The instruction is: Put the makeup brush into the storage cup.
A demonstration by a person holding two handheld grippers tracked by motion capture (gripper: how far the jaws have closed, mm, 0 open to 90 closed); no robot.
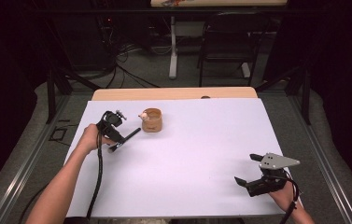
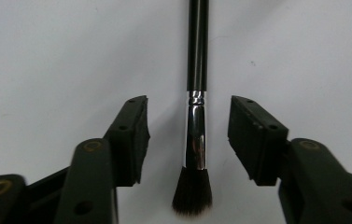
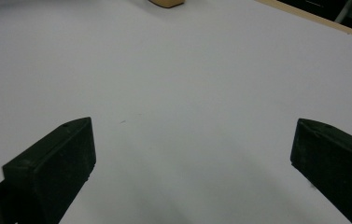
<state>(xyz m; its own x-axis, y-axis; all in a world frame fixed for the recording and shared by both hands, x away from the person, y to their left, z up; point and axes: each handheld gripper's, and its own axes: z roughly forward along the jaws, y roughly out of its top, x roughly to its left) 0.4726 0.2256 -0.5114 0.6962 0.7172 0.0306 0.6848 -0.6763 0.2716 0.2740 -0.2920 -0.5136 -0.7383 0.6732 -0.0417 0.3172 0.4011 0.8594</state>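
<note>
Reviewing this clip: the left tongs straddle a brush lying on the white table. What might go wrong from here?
1. The left tongs flank the black-handled makeup brush at its smooth silver ferrule without touching it; a grip there may slip.
2. They sit near the bristle end, so the long handle could droop or swing once lifted.
3. In the high view, the round tan wooden cup stands near the handle tip; a swinging handle might knock it.

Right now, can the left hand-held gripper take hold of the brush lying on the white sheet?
Probably yes. The left hand-held gripper already straddles the brush, one jaw on each side of its silver ferrule, with gaps remaining. Nothing lies between pads and brush on the white sheet.
</note>
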